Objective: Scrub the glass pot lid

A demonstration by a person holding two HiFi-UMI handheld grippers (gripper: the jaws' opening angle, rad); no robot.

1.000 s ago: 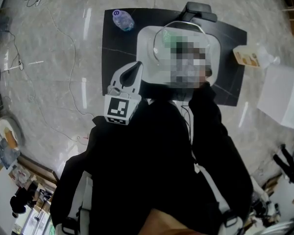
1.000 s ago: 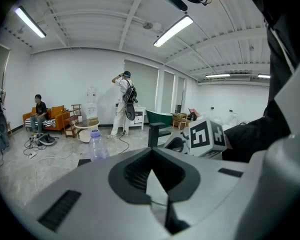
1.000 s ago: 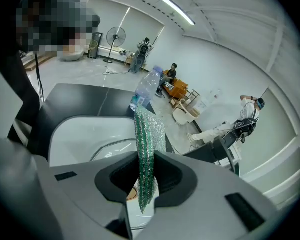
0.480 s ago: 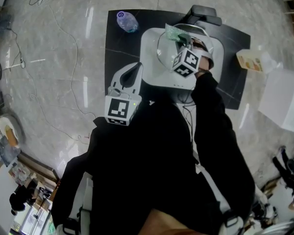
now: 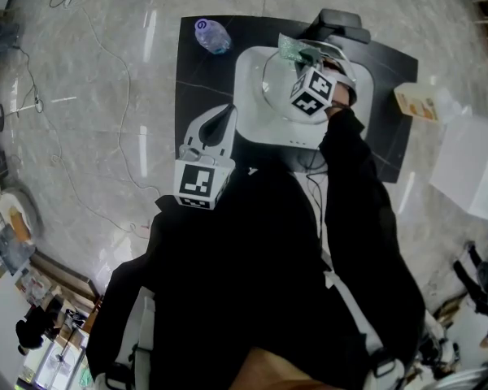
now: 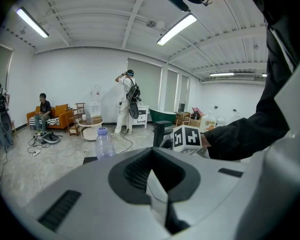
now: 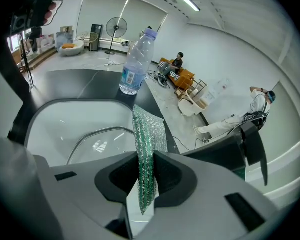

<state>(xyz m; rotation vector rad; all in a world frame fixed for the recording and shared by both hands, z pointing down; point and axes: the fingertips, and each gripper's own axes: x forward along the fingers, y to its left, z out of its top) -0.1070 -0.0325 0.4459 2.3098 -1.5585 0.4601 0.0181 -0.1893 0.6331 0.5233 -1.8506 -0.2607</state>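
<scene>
Left tongs [image 5: 224, 114]: clenched, nothing between, left of the white basin [image 5: 252, 120].
Right tongs [image 5: 299, 58]: grasping a green scouring pad [image 7: 148, 134] over the lid.
Glass pot lid [image 7: 97, 140]: in the basin, upper centre.

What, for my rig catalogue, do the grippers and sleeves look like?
Left gripper and right gripper: pale grey moulded bodies, dark ribbed recesses round the jaws. Each carries a white cube with black square markers. Sleeves are black.
</scene>
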